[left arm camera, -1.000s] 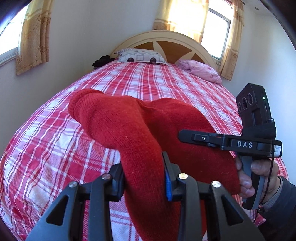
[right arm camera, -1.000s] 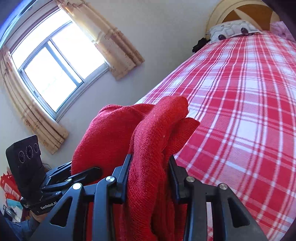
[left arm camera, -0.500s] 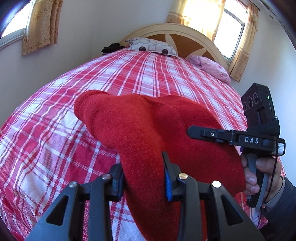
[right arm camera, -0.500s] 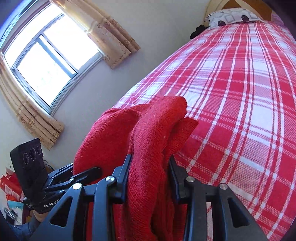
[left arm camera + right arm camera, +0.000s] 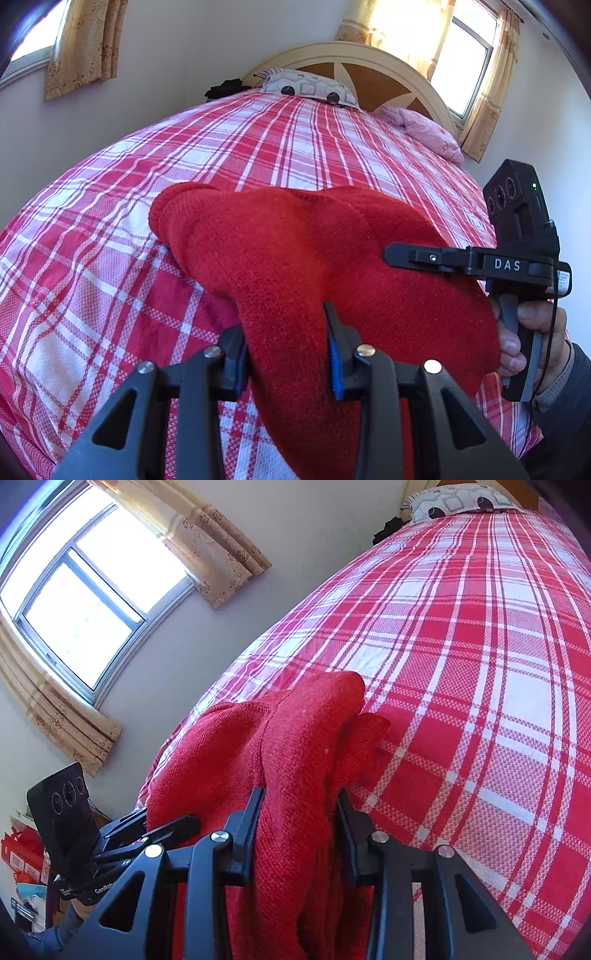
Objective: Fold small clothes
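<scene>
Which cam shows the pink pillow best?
Left wrist view. The pink pillow lies in full sight at the head of the bed, right of the patterned pillow, below the headboard. The right wrist view does not show it clearly; only the patterned pillow appears there.

Garment [image 5: 295,258] hanging between two grippers over the bed [image 5: 110,240].
The left gripper [image 5: 286,354] is pinching one end, the right gripper [image 5: 299,827] the other; pillows [image 5: 306,83] are lying at the far end, before the headboard [image 5: 388,77].
</scene>
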A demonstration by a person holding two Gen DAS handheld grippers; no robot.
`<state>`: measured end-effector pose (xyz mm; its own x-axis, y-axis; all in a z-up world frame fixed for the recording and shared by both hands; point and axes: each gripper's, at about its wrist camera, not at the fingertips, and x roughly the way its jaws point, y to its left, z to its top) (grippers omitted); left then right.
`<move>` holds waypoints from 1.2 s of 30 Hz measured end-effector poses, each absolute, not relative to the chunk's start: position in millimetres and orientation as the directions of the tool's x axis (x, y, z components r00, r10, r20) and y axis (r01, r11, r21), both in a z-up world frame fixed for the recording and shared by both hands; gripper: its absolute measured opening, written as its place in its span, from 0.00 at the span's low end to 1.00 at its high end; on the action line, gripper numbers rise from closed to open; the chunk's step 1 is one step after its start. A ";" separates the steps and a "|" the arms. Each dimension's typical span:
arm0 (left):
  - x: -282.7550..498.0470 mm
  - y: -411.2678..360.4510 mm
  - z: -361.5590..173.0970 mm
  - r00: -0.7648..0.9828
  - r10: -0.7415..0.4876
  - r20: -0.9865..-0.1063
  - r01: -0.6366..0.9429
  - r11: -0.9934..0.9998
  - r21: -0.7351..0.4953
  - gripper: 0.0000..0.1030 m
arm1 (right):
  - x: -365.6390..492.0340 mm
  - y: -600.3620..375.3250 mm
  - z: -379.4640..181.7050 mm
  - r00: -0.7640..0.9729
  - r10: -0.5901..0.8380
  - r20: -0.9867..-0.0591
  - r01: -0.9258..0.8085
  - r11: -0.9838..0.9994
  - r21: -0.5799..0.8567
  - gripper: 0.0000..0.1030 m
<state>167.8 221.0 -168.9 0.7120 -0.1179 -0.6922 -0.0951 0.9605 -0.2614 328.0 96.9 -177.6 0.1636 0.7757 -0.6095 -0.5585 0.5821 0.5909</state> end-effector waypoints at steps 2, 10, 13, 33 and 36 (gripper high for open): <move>166.2 220.9 -170.0 0.715 -0.119 -0.689 -0.093 0.961 -0.261 0.34 | 328.6 96.7 -180.0 0.164 0.773 -0.613 -0.555 0.586 0.590 0.36; 160.8 225.1 -177.5 0.724 -0.132 -0.677 -0.099 0.952 -0.290 0.35 | 328.7 100.2 -180.9 0.167 0.760 -0.628 -0.548 0.601 0.582 0.36; 155.1 224.9 -178.2 0.728 -0.132 -0.673 -0.101 0.950 -0.296 0.35 | 326.7 101.3 -181.1 0.164 0.758 -0.631 -0.551 0.601 0.579 0.36; 120.8 196.9 -181.8 0.729 -0.112 -0.675 -0.122 0.950 -0.289 0.75 | 291.7 65.9 -174.1 0.109 0.773 -0.624 -0.605 0.550 0.576 0.59; 117.7 198.0 -184.6 0.728 -0.120 -0.675 -0.137 0.939 -0.314 0.75 | 284.0 55.1 -178.8 0.059 0.787 -0.615 -0.600 0.520 0.608 0.60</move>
<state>117.7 198.0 -184.6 0.7281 -0.1198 -0.6749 -0.1368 0.9394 -0.3143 284.0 55.1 -178.8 0.0587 0.7866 -0.6147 -0.5996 0.5201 0.6082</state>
